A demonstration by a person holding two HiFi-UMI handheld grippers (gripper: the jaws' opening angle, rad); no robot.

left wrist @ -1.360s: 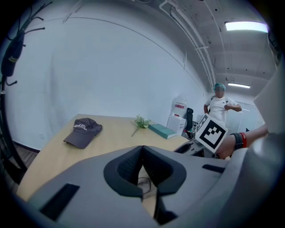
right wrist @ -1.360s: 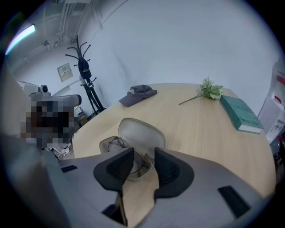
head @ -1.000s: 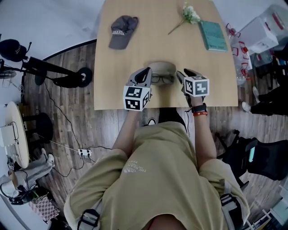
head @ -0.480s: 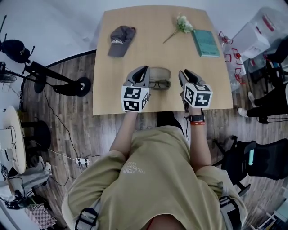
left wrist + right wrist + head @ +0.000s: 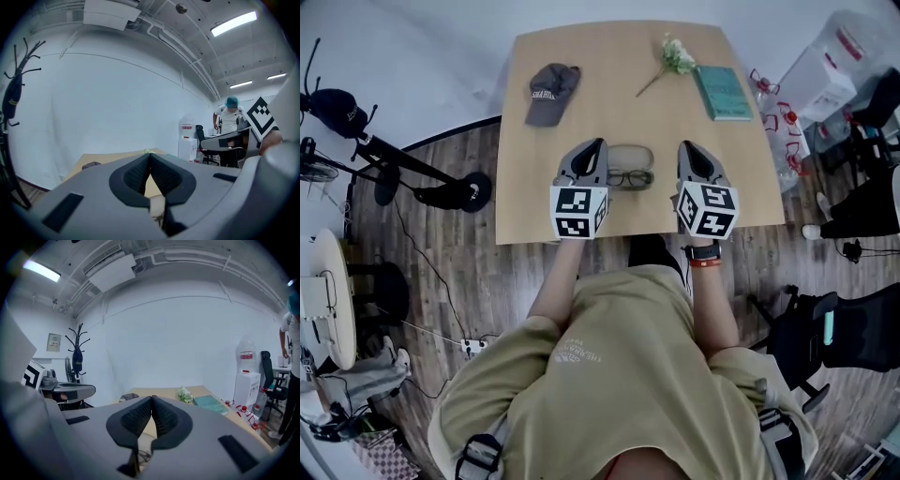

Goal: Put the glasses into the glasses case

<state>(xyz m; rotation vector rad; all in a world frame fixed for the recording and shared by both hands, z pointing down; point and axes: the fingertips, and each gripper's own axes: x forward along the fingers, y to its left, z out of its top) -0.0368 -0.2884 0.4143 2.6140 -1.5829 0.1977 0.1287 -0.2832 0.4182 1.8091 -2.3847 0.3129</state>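
On the table (image 5: 581, 112) nothing big has moved. The cap, the flower sprig and the teal book sit at the far side as they did a second ago, and only your own tools have changed.

A second ago your grippers sat low and close on either side of the glasses, and the right one's jaws were spread. Now you have lifted both clear. The left gripper (image 5: 594, 143) and the right gripper (image 5: 687, 146) hang on either side of the case, each a little apart from it and touching nothing. In each gripper view the two dark pads meet at their tips with nothing caught between them, so both claws are clenched and empty. The right one went from wide open to closed as it rose.

Between the grippers the beige glasses case (image 5: 630, 155) lies open on the tabletop, in the same place as before. The glasses (image 5: 630, 177) rest at its near edge, folded and level, with neither tool holding them. From above you cannot tell whether they sit down inside the near half of the case or only lie against it.

You have let the glasses go and backed off, so the placing is probably done. If they are seated in the case, what remains is at most closing the lid. If they only lean on the rim, you will need to open a claw and nudge or re-grip them.
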